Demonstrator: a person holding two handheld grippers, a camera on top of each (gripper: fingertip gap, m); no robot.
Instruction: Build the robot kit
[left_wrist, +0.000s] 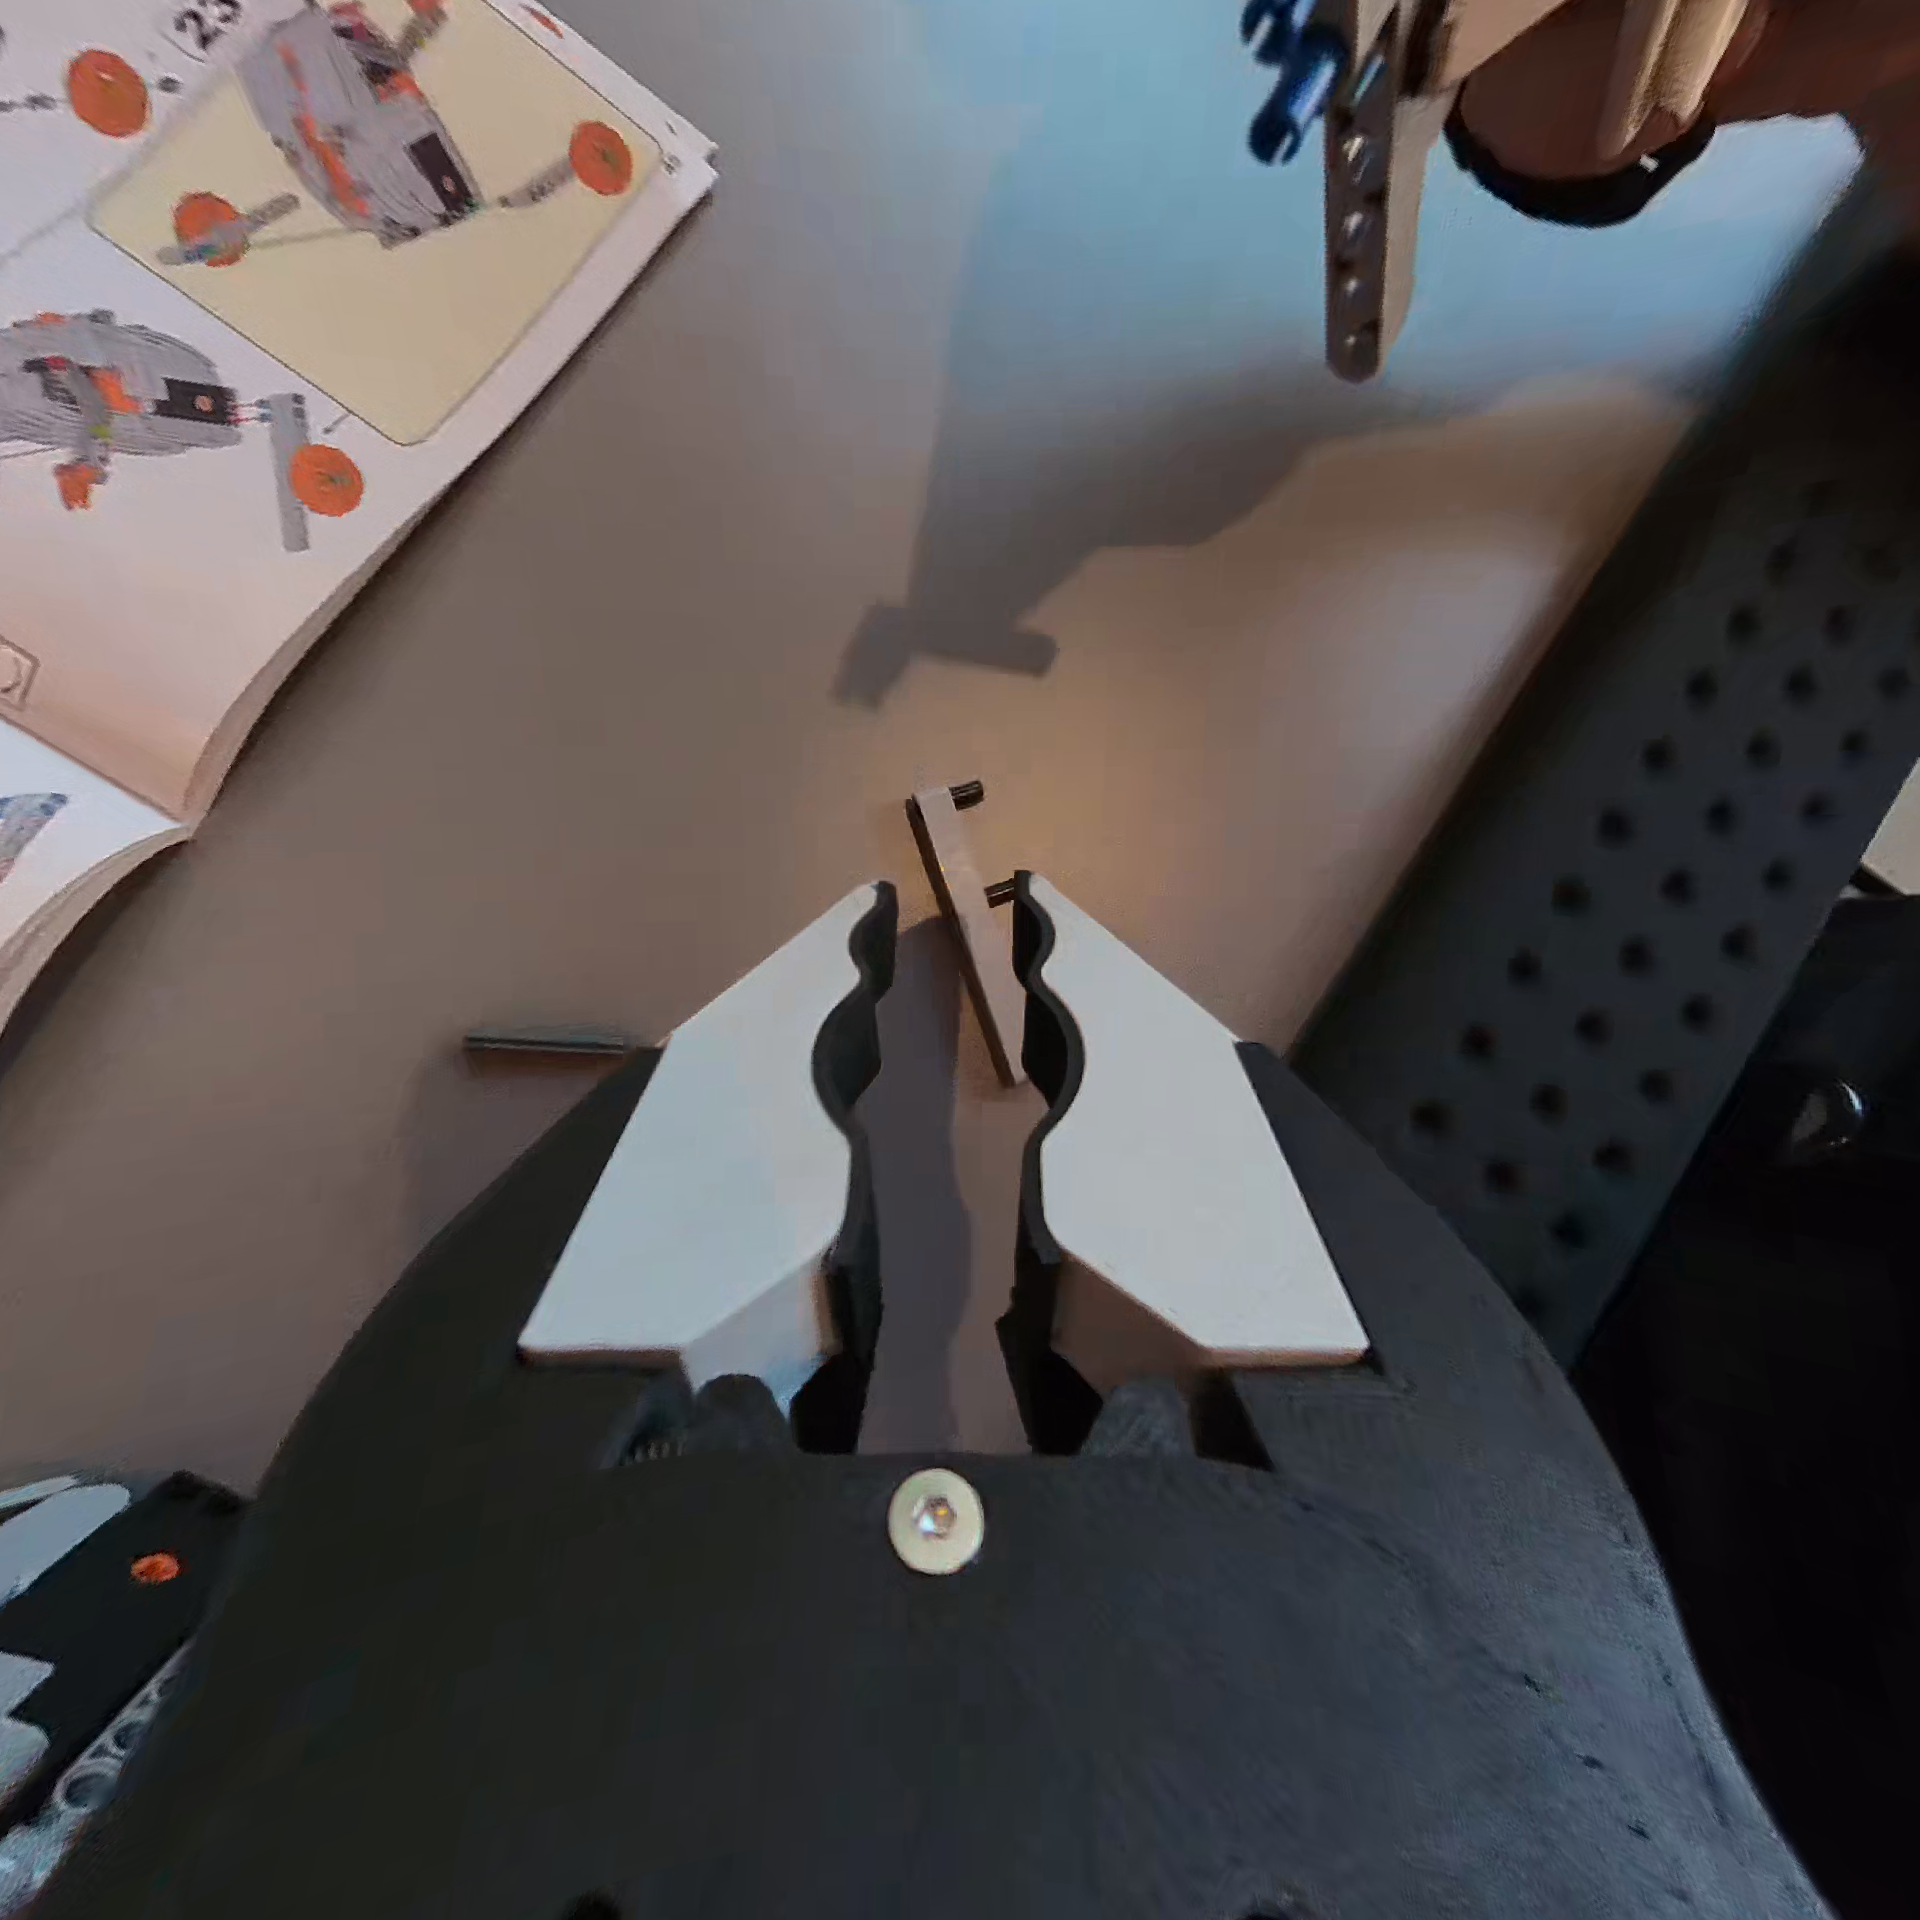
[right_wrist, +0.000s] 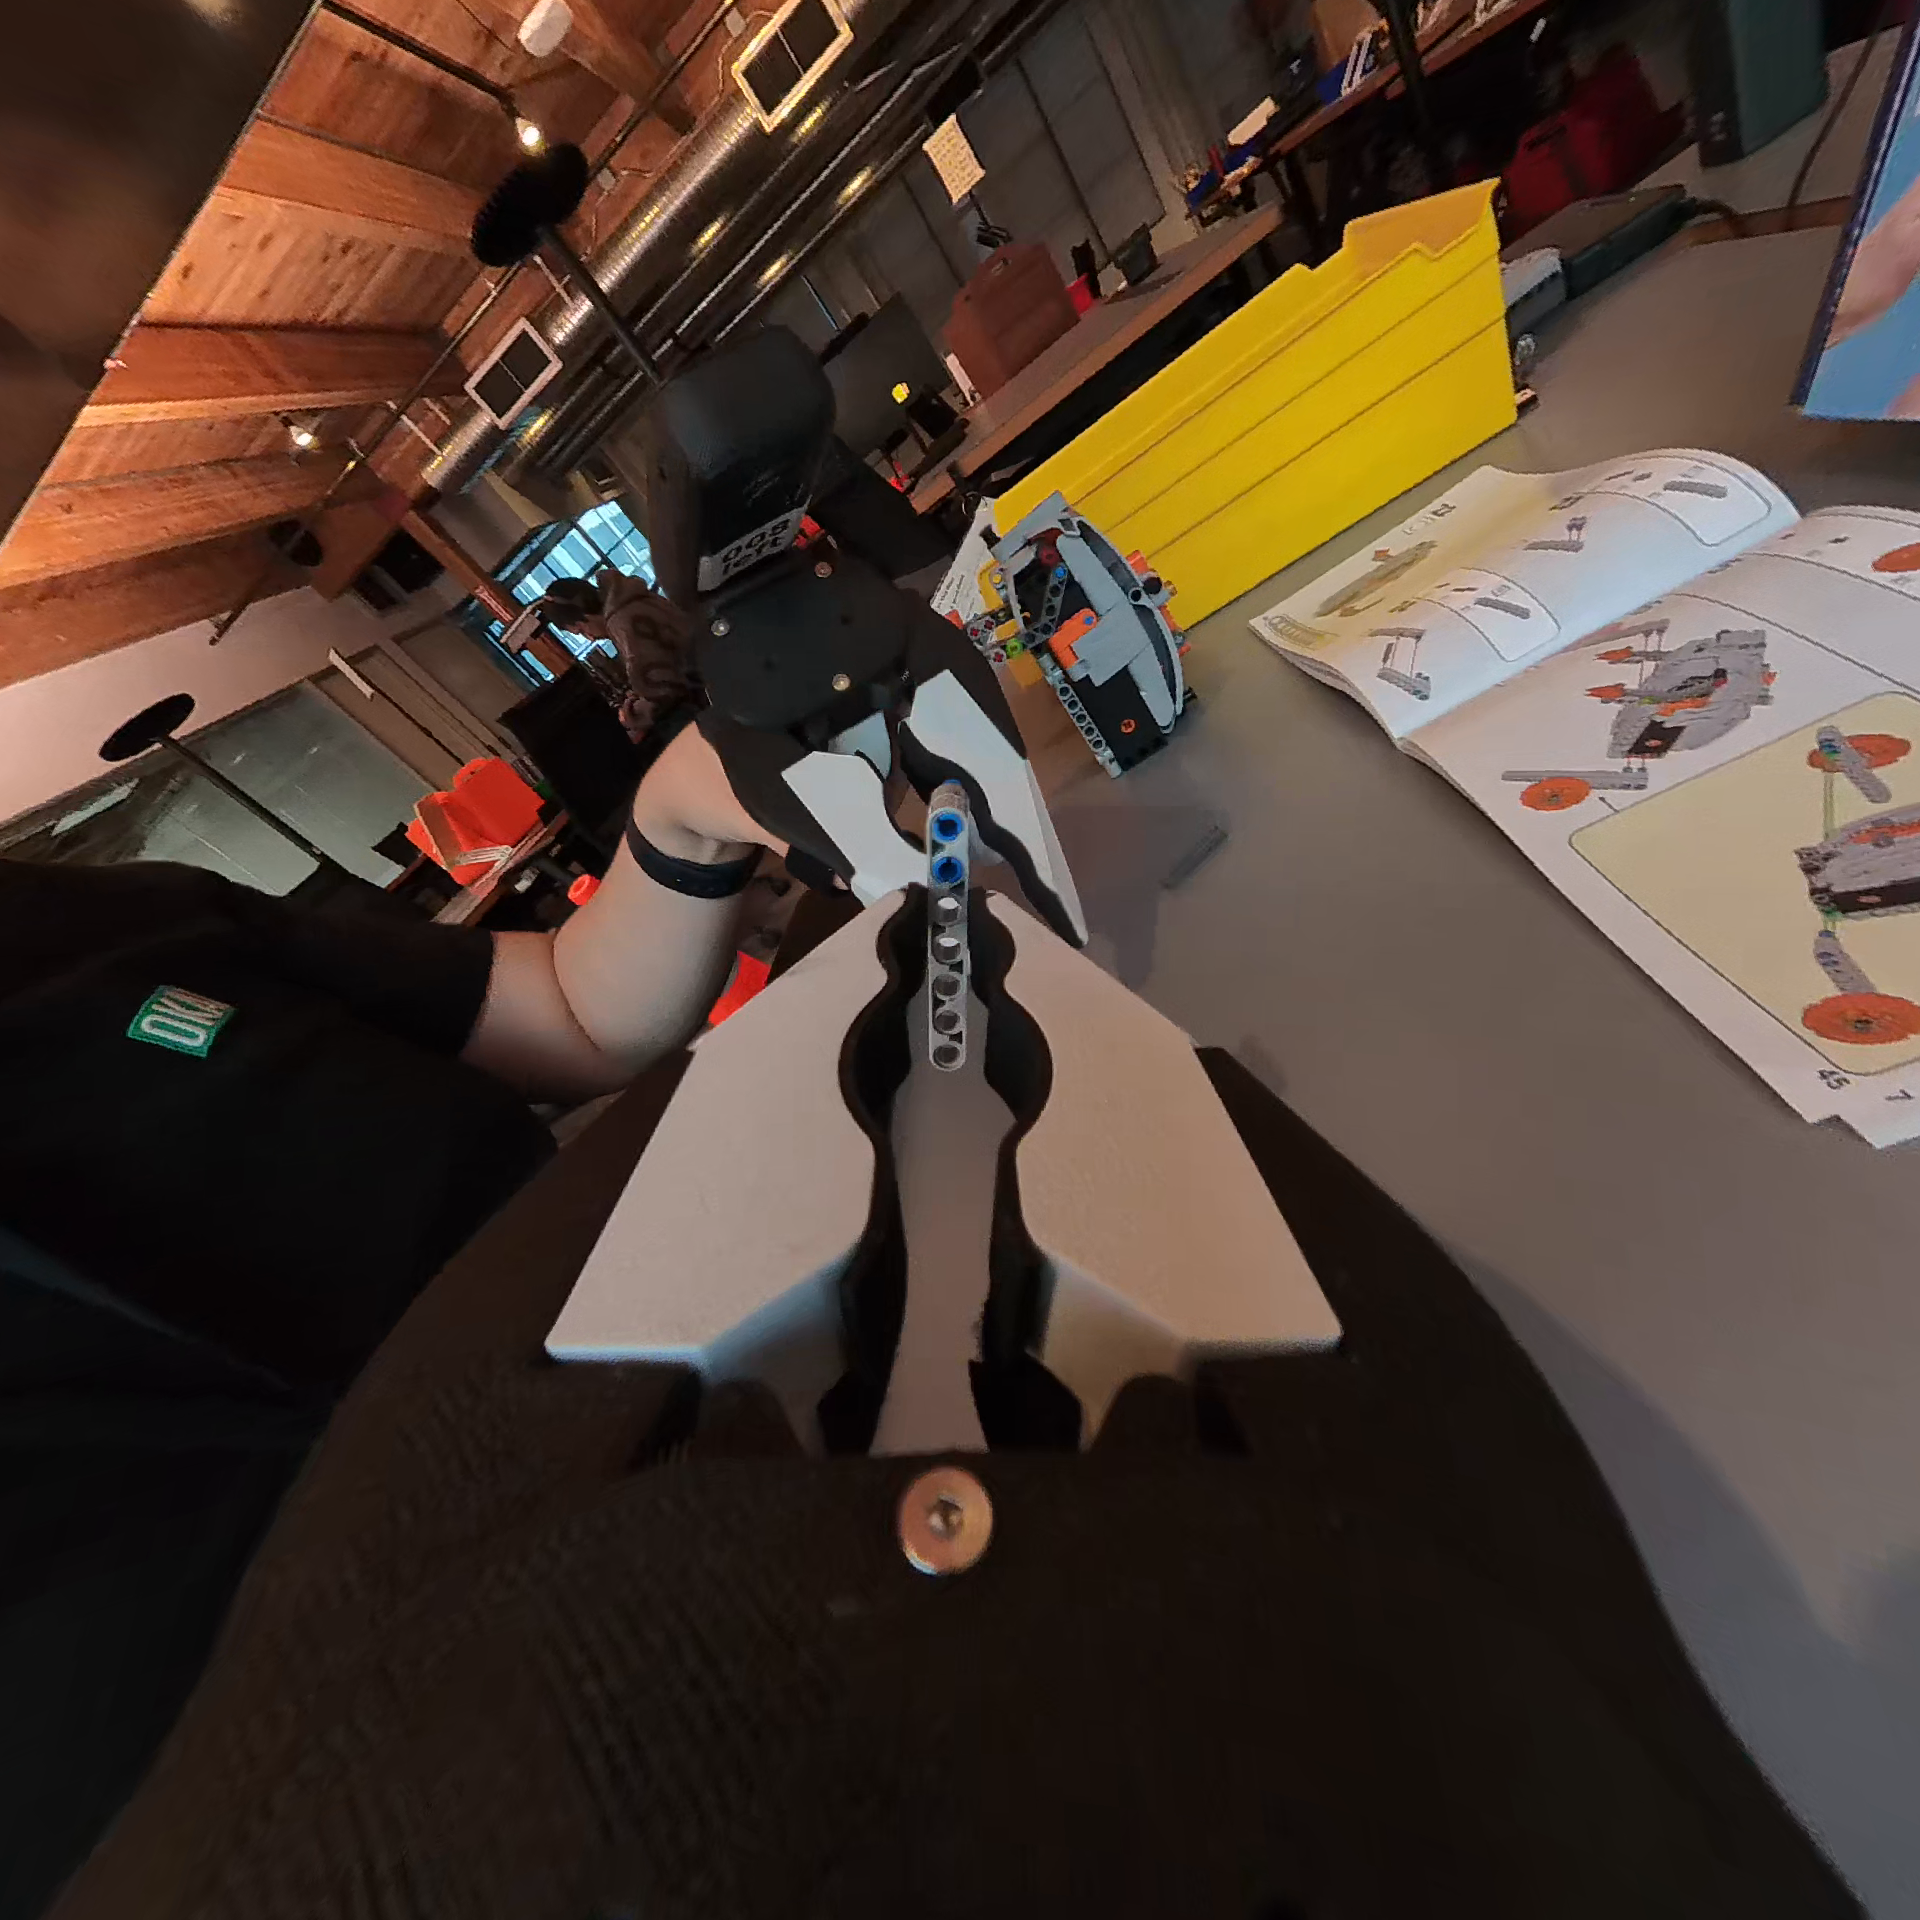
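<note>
While right tongs (right_wrist: 948, 914) pinch grey beam (right_wrist: 947, 966), left tongs (left_wrist: 956, 894) straddle flat piece (left_wrist: 971, 925)

Left gripper (left_wrist: 954, 883) low over the grey table top (left_wrist: 644, 727); a flat pale plastic piece with two black pins (left_wrist: 961, 894) stands tilted between its fingertips, resting against the right one, apart from the left. Short dark axle rod (left_wrist: 545, 1041) lies on the table just left of that gripper. Open paper instruction booklet (left_wrist: 260, 343) lies far left. Right gripper (right_wrist: 948, 914) clamps a long grey perforated plastic beam with two blue pins (right_wrist: 947, 935), above the table. Partly built grey-and-orange brick model (right_wrist: 1091, 644) stands beyond, in front of the yellow plastic bin (right_wrist: 1299, 416).
</note>
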